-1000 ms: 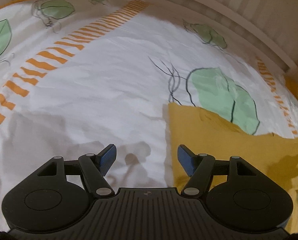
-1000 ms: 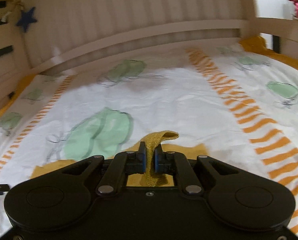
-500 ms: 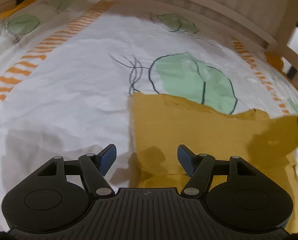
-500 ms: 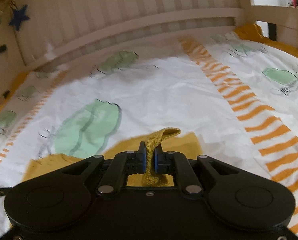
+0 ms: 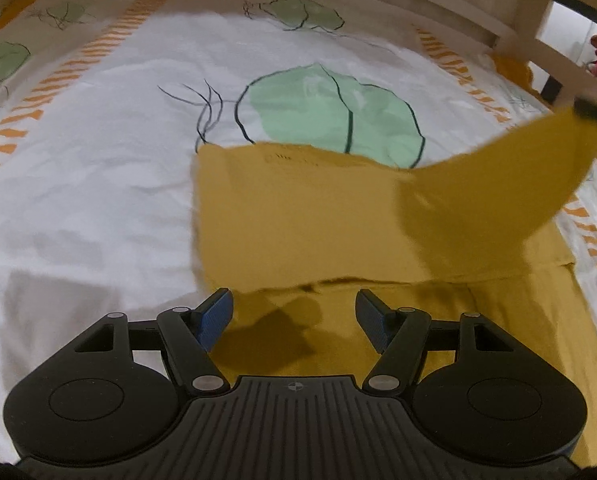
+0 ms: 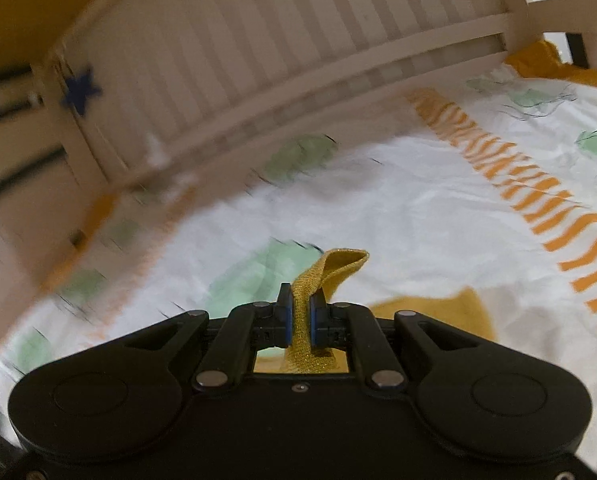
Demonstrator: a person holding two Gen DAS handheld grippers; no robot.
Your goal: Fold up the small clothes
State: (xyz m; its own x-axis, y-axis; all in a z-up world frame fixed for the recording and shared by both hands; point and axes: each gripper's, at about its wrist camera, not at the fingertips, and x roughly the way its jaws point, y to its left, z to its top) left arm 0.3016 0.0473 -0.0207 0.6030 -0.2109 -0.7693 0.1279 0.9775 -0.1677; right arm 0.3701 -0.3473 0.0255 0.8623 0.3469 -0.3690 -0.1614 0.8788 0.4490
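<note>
A mustard-yellow small garment (image 5: 298,224) lies on the white printed bed sheet (image 5: 98,160). My left gripper (image 5: 294,316) is open and empty, hovering low over the garment's near part, just past a folded edge. My right gripper (image 6: 298,320) is shut on a strip of the yellow garment (image 6: 326,268) and holds it lifted. In the left wrist view that lifted flap (image 5: 518,172) rises to the upper right, where the right gripper (image 5: 594,110) shows as a dark blur.
A white slatted bed rail (image 6: 278,60) runs along the far side, with a blue star (image 6: 80,90) on it. The sheet has green leaf prints (image 5: 338,112) and orange stripes (image 6: 538,200). A yellow edge (image 6: 546,60) shows at the far right corner.
My left gripper has moved right and forward over the garment, still open. My right gripper has lifted the garment's corner higher and swung it; its view is now tilted and blurred.
</note>
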